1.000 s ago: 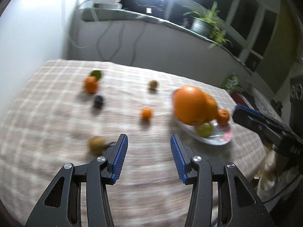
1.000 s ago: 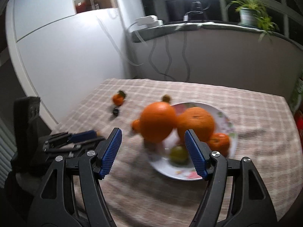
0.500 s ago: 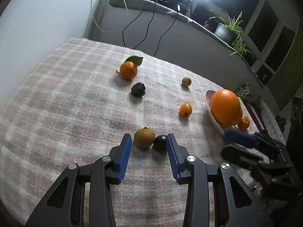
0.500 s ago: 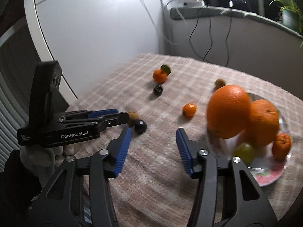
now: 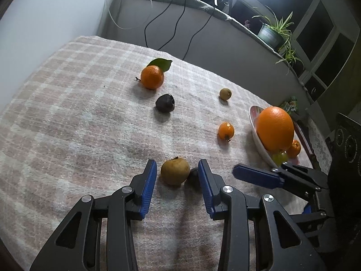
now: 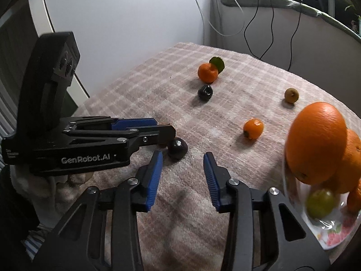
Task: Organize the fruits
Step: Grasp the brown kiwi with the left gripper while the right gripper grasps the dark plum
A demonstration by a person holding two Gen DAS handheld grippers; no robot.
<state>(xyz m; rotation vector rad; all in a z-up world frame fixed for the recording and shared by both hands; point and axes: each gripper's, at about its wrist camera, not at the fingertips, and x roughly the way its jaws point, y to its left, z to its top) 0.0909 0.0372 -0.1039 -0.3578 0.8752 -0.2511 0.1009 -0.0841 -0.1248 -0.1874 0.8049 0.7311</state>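
On the checked tablecloth (image 5: 74, 117) a brown-yellow round fruit (image 5: 174, 171) lies between the jaws of my left gripper (image 5: 176, 166). A sliver of cloth shows beside it, so the pads do not press it. A small dark fruit (image 5: 193, 176) (image 6: 177, 148) touches its right side. My right gripper (image 6: 182, 157) is closing with nothing between its fingers, the dark fruit just ahead of its left fingertip. A flowered plate (image 6: 334, 232) on the right holds a big orange (image 6: 315, 140), more oranges and a green fruit (image 6: 320, 203).
Loose fruits lie farther back: a mandarin with a leaf (image 5: 152, 76), a dark plum (image 5: 165, 103), a small orange fruit (image 5: 226, 131) and a small brown fruit (image 5: 225, 94). White walls, hanging cables and a ledge with a potted plant (image 5: 274, 32) bound the table.
Both grippers have come down toward the cloth and their jaws have narrowed. The left now straddles the brown fruit. The right swung left from the plate toward the dark fruit.
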